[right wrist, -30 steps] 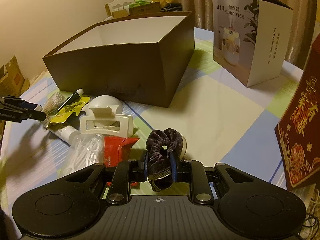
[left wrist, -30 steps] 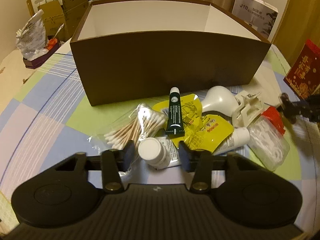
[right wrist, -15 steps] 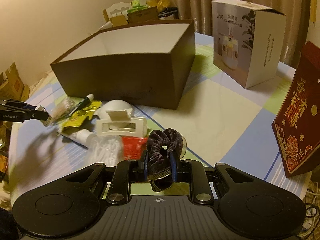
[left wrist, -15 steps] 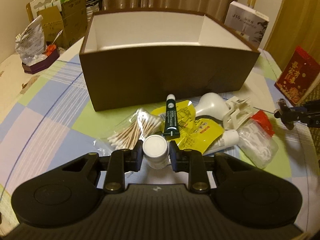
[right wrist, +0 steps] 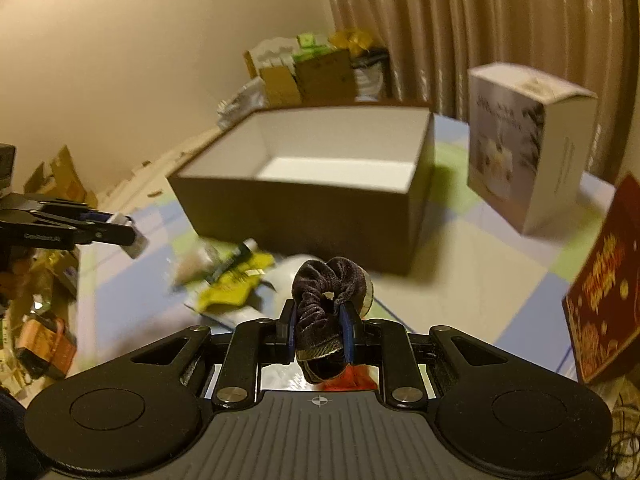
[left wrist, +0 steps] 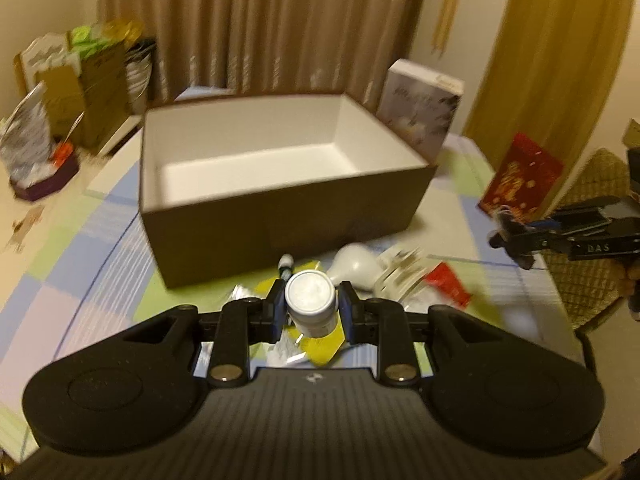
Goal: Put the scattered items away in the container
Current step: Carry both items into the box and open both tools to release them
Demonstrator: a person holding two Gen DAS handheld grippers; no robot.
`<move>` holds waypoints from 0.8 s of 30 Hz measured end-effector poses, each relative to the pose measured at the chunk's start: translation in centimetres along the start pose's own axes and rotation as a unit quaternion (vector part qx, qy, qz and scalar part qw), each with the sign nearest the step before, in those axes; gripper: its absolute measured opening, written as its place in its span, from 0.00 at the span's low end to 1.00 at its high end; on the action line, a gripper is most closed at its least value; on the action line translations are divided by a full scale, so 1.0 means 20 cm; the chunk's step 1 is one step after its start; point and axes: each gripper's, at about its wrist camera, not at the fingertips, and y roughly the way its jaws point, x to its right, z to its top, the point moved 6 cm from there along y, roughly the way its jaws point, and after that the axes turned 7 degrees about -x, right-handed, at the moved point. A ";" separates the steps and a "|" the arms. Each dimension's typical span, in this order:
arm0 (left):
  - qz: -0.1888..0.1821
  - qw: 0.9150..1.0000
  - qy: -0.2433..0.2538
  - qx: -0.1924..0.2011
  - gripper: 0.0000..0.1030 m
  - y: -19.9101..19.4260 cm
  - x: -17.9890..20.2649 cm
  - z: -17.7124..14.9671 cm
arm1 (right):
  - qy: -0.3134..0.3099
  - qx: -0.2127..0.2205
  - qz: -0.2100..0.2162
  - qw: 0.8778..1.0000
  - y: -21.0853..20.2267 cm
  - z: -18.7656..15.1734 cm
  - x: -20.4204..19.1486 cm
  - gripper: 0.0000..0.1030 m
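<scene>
White-capped bottle (left wrist: pixel 310 304) clamped in left gripper (left wrist: pixel 310 307), velvet scrunchie (right wrist: pixel 326 300) clamped in right gripper (right wrist: pixel 320 330); both now lifted off the table since a second ago. Brown box (left wrist: pixel 280 216) sits ahead, empty; drop-in comes next, probably.

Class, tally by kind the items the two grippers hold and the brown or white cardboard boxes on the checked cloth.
White-capped plastic bottle: 1
Dark velvet scrunchie: 1
Cardboard boxes: 2 (open brown box, white printed box)
Total: 4
</scene>
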 end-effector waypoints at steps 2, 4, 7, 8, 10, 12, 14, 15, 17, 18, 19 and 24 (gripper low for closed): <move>-0.012 1.000 0.011 0.006 0.22 -0.01 0.02 0.05 | -0.008 0.006 0.005 1.000 -0.02 0.04 -0.03 0.24; -0.021 1.000 0.020 0.010 0.22 0.01 0.03 0.10 | -0.015 0.010 0.011 1.000 -0.02 0.09 -0.06 0.24; -0.027 0.999 0.030 0.021 0.22 0.05 0.04 0.18 | -0.028 0.018 0.010 0.999 0.01 0.18 -0.08 0.24; -0.030 0.999 0.031 0.024 0.22 0.06 0.04 0.21 | -0.032 0.020 0.009 0.999 0.03 0.21 -0.09 0.24; -0.034 0.998 0.036 0.024 0.22 0.11 0.04 0.27 | -0.038 0.026 0.006 0.999 0.06 0.29 -0.09 0.24; -0.037 0.998 0.045 0.025 0.22 0.15 0.03 0.34 | -0.044 0.034 0.007 0.998 0.10 0.37 -0.10 0.24; -0.036 0.998 0.053 0.026 0.22 0.19 0.01 0.41 | -0.049 0.041 0.006 0.998 0.14 0.45 -0.12 0.24; -0.036 0.997 0.056 0.028 0.22 0.21 0.00 0.45 | -0.050 0.044 0.005 0.998 0.16 0.49 -0.13 0.24; -0.036 0.997 0.059 0.027 0.22 0.25 -0.04 0.51 | -0.054 0.045 0.004 0.998 0.21 0.57 -0.15 0.24; -0.036 0.997 0.062 0.025 0.22 0.28 -0.06 0.54 | -0.057 0.044 0.004 0.997 0.24 0.60 -0.16 0.24; -0.036 0.997 0.065 0.024 0.22 0.30 -0.07 0.57 | -0.060 0.042 0.004 0.997 0.28 0.64 -0.17 0.24; -0.036 0.995 0.088 0.012 0.22 0.40 -0.15 0.66 | -0.075 0.023 0.005 0.997 0.46 0.75 -0.20 0.24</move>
